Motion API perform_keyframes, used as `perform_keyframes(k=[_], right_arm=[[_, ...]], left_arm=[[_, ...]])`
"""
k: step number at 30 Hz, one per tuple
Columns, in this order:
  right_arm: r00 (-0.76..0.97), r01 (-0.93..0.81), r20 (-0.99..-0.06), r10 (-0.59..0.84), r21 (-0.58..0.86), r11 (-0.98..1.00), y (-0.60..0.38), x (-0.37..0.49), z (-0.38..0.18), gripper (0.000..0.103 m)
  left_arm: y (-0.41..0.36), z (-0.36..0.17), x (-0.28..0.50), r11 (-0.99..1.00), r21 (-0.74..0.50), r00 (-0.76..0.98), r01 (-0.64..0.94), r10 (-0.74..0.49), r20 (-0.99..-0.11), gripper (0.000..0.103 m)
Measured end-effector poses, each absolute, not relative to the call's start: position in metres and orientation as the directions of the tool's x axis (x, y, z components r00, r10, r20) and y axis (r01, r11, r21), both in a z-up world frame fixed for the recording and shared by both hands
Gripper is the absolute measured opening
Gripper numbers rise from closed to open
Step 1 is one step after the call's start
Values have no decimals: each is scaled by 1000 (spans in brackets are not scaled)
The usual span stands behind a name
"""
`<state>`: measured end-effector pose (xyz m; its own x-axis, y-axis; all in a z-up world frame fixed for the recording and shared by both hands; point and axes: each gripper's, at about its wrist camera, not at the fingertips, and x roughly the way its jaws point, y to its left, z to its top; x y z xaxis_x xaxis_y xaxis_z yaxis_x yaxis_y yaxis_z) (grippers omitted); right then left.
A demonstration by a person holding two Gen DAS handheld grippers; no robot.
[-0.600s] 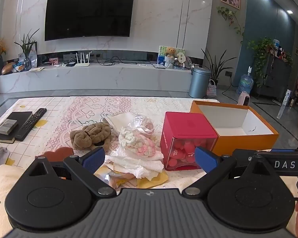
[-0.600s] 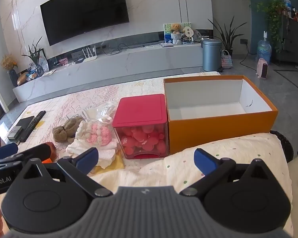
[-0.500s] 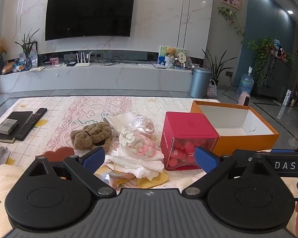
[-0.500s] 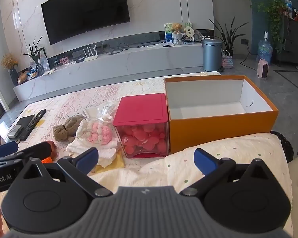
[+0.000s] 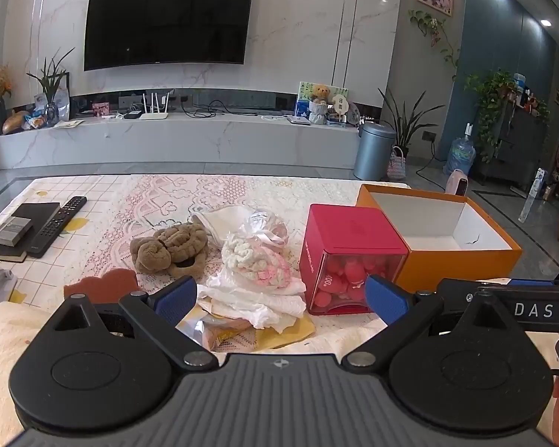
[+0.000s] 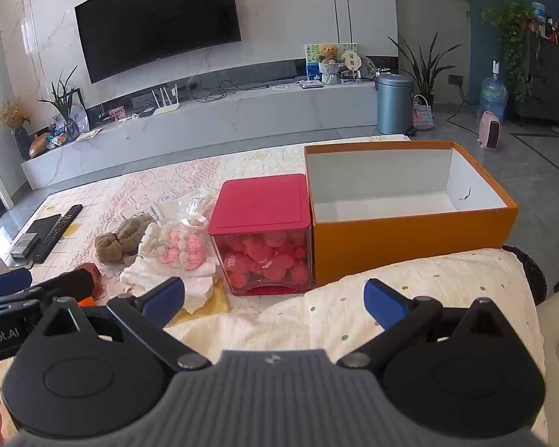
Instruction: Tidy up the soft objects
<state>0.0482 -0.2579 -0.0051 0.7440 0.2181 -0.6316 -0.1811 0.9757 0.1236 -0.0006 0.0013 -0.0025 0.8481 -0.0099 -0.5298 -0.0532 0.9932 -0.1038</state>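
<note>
Change: Almost nothing. Next to the pictures from half a second back, your two views have only drifted a tiny bit. No soft thing has moved.

Left claw: Your left gripper [image 5: 281, 298] is wide open and holds nothing. It hangs low over the near edge of the table, apart from the pile.

Right claw: Your right gripper [image 6: 275, 298] is also wide open and holds nothing. It sits over the cream blanket [image 6: 410, 290], just in front of the boxes.

Soft things: The brown plush toy [image 5: 171, 247] lies on the lace tablecloth [image 5: 160, 201]. Just to its right is the pink and white yarn bundle [image 5: 257, 260] in a clear bag, resting on the white crumpled cloth [image 5: 257, 303]. They all sit in one loose heap, touching each other.

Boxes: The red box [image 6: 262, 231] has its lid on and is full of pink soft balls. The orange box [image 6: 410, 238] stands touching its right side, open, with nothing inside that you can see.

What it means: I think you have not started yet. The sorting is all still to do.

Next: My guess is you should reach for the heap with the left claw, since it is closer, and carry things to the orange box.

Careful: The cloth is floppy and may drag other things along.
</note>
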Motion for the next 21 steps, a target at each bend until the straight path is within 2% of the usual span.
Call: perform_keyframes(k=[21], right_arm=[[750,-179,-630,199,97,979,-254,45,-6,100]], left_arm=[[-1,-7,-1,993,-113,843,-44,-24,-537,103]])
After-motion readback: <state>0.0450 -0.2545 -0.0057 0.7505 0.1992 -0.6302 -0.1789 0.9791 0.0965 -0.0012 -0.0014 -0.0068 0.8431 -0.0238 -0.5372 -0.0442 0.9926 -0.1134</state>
